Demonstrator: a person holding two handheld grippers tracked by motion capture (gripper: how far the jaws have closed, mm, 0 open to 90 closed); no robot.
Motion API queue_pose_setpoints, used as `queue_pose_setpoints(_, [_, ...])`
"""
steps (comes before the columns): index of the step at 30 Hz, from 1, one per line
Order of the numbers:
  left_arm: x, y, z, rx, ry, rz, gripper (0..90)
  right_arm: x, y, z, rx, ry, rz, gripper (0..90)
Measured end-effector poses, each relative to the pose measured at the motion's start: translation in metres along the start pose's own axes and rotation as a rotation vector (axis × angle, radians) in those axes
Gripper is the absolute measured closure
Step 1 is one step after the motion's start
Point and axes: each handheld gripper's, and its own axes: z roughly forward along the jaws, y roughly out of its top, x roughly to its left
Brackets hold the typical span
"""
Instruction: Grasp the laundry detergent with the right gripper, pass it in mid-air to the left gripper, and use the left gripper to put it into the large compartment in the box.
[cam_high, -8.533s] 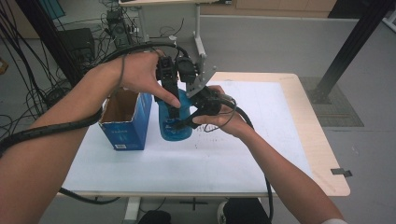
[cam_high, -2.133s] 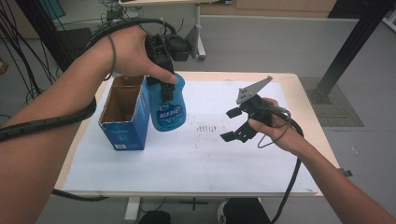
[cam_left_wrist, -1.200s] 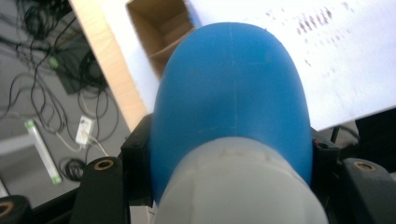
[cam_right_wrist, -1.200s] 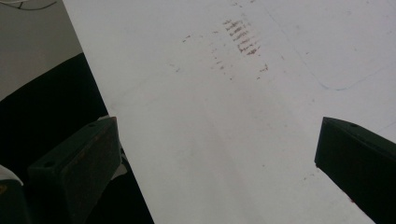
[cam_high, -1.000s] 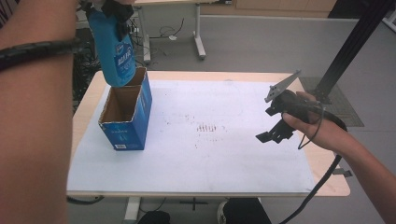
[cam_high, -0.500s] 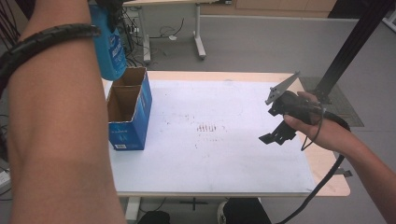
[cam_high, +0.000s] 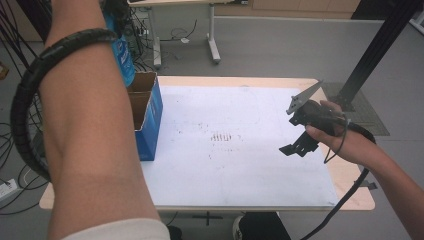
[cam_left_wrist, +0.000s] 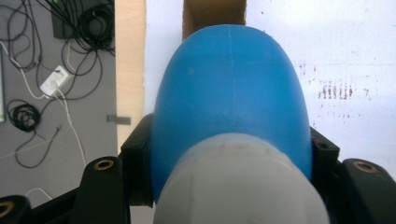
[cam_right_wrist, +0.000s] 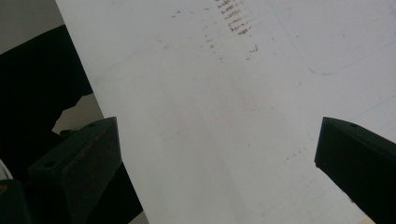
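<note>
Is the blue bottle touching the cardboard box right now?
Apart. The high view shows the blue bottle held up in the air above the open cardboard box, with floor visible between them; the left gripper clamps it from both sides.

The worktop (cam_high: 260, 100) is pale wood along its edges, covered by a large white sheet (cam_high: 240, 165) with faint reddish-brown marks near its middle. Around it lies a grey floor (cam_high: 280, 45). In the upper middle of the frame stand the white legs of another table (cam_high: 212, 35), with black cables (cam_high: 142, 30) tangled beneath it toward the upper left. A black slanted post (cam_high: 380, 50) rises at the upper right, its foot on a darker grey mat (cam_high: 370, 115). At the lower left, loose cables and a white power adapter (cam_high: 6, 187) lie on the floor. The light is even and soft.
</note>
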Motion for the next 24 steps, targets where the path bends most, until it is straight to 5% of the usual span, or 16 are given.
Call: queue_pose_setpoints(24, [0.018,-0.008,0.079,0.061,-0.027,-0.042,37.9,-0.005,-0.002,0.002,0.017,-0.009,0.001,0.2])
